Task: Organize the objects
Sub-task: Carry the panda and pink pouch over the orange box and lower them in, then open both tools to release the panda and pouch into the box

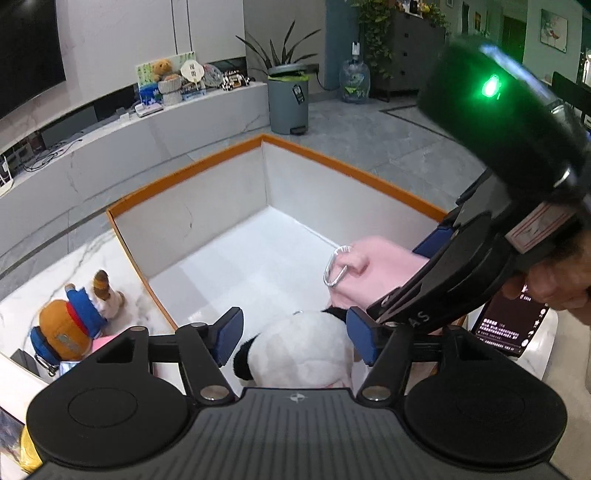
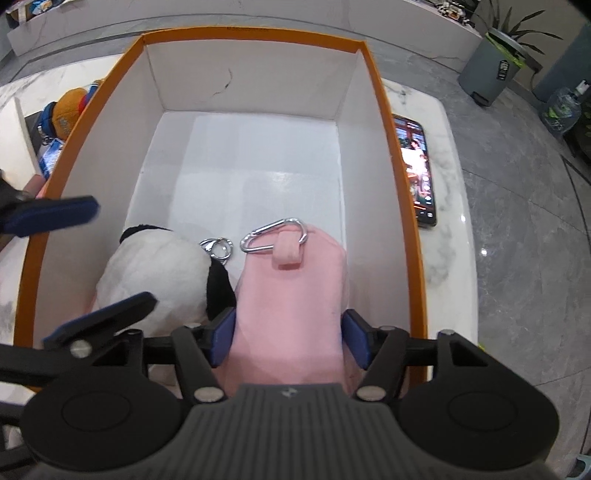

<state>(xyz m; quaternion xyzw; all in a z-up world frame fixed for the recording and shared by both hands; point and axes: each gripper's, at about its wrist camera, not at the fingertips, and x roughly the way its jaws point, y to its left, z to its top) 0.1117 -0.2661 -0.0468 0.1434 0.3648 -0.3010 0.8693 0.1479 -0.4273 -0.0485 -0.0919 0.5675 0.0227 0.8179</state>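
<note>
An orange-rimmed white box (image 1: 192, 162) (image 2: 258, 32) stands on the marble table. Inside it lie a white and black plush toy (image 1: 306, 347) (image 2: 155, 269) and a pink plush pouch (image 1: 380, 273) (image 2: 291, 295) with a silver carabiner (image 2: 271, 230). My left gripper (image 1: 293, 339) is open, its blue pads on either side of the white plush. My right gripper (image 2: 290, 338) is open around the pink pouch, its pads a little apart from the sides. The left gripper's fingers (image 2: 66, 214) show in the right wrist view.
An orange and blue plush toy (image 1: 74, 321) (image 2: 68, 110) lies on the table left of the box. A lit phone (image 2: 417, 170) (image 1: 506, 328) lies right of the box. A grey bin (image 1: 288, 99) and water jug (image 1: 354, 81) stand on the floor beyond.
</note>
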